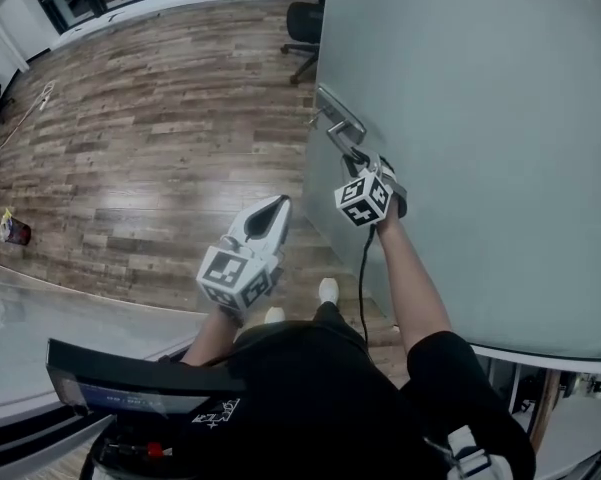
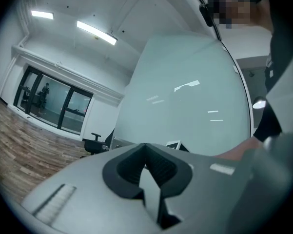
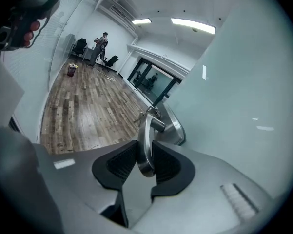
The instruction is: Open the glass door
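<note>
On the left edge of the frosted glass door [image 1: 480, 118], a brushed-steel lever handle [image 1: 338, 128] juts from its long rounded backplate [image 3: 174, 126]. The right gripper [image 1: 360, 160] has its ribbed black pads [image 3: 121, 164] clamped on the smooth, curved bar of that handle. Well left of the door, the left gripper [image 1: 273, 211] hangs free over the wood-plank floor [image 1: 150, 148], its jaws together with nothing in them. Past the door's far edge stands a black office chair [image 1: 302, 23].
</note>
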Demonstrator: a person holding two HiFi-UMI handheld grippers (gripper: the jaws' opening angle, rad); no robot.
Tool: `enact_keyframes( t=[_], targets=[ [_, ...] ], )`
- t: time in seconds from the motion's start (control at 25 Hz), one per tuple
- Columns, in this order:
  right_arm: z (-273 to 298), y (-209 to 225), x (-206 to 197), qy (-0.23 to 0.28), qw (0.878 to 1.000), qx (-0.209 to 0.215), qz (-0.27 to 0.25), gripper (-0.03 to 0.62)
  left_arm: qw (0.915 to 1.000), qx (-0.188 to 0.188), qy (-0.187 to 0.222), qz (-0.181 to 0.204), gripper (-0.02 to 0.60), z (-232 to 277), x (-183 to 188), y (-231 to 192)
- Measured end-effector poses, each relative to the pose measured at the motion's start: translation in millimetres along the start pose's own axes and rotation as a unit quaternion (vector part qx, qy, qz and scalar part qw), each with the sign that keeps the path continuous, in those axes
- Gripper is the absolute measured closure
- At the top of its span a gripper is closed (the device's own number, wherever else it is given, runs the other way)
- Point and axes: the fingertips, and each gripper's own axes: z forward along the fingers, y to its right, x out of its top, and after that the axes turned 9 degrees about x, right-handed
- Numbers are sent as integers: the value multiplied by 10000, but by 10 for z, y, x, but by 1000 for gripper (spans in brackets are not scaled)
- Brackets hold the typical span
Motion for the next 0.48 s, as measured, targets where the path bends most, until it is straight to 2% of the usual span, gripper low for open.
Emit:
enact_keyframes(
  t=[0.16, 0.28, 0.48],
  targets=[
    [106, 221, -116, 11, 9997, -160, 202, 500, 9999, -139, -3, 76, 581, 323, 42, 120],
    [201, 562, -234, -71, 9991, -229, 360, 502, 9996, -255, -102, 92, 581, 743, 86, 289],
    [244, 932, -410, -189, 9969, -472, 602, 500, 9978, -613, -126, 199, 581, 1163, 104, 594]
  ],
)
